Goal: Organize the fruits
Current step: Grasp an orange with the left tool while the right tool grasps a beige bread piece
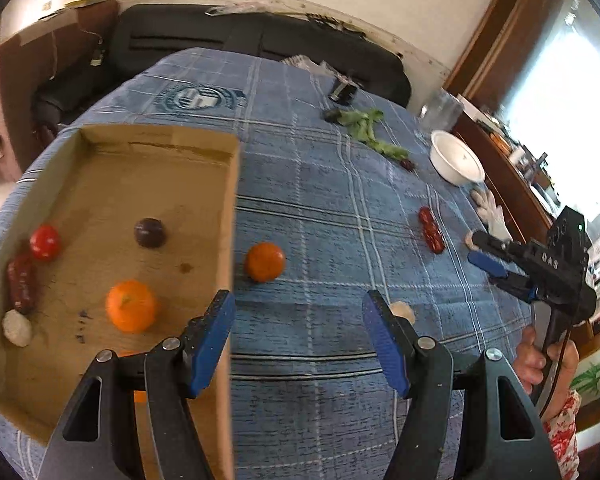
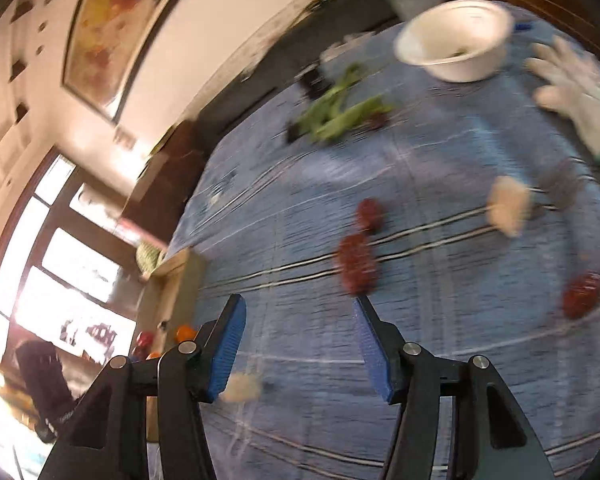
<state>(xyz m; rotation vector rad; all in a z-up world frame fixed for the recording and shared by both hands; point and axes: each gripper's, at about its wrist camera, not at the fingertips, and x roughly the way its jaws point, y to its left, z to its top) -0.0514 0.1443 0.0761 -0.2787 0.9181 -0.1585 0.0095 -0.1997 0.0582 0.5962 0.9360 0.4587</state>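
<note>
Fruit is being gathered into the box (image 1: 156, 184), which lies on the blue cloth (image 1: 320, 184) and serves here as the landmark. Inside the box are seen a tomato (image 1: 44, 242), a dark plum (image 1: 150, 233), an orange (image 1: 131, 306), a red date (image 1: 21, 282) and a pale fruit (image 1: 17, 328). Just outside the box's right wall a second orange (image 1: 265, 262) rests on the cloth; farther right of the box lie another red date (image 1: 431, 230) and, beyond it, a white bowl (image 1: 456, 160) and a glove (image 1: 492, 210). The left gripper (image 1: 298, 340) is held wide and empty over the cloth beside the box wall, with a small pale fruit (image 1: 404, 312) partly hidden behind its right finger. The right gripper (image 2: 300, 344) is likewise spread and holds nothing; its view is blurred, but red dates (image 2: 358, 264) are seen ahead of it and a pale piece (image 2: 242, 388) near its left finger. The step in hand is judged to be the collection of the loose fruit, with several pieces still outside the box. For the next move, the second orange is the nearest piece to the left gripper: the jaws are to be lowered around it, closed gently because it can roll, then lifted over the wall and released inside the box.
</note>
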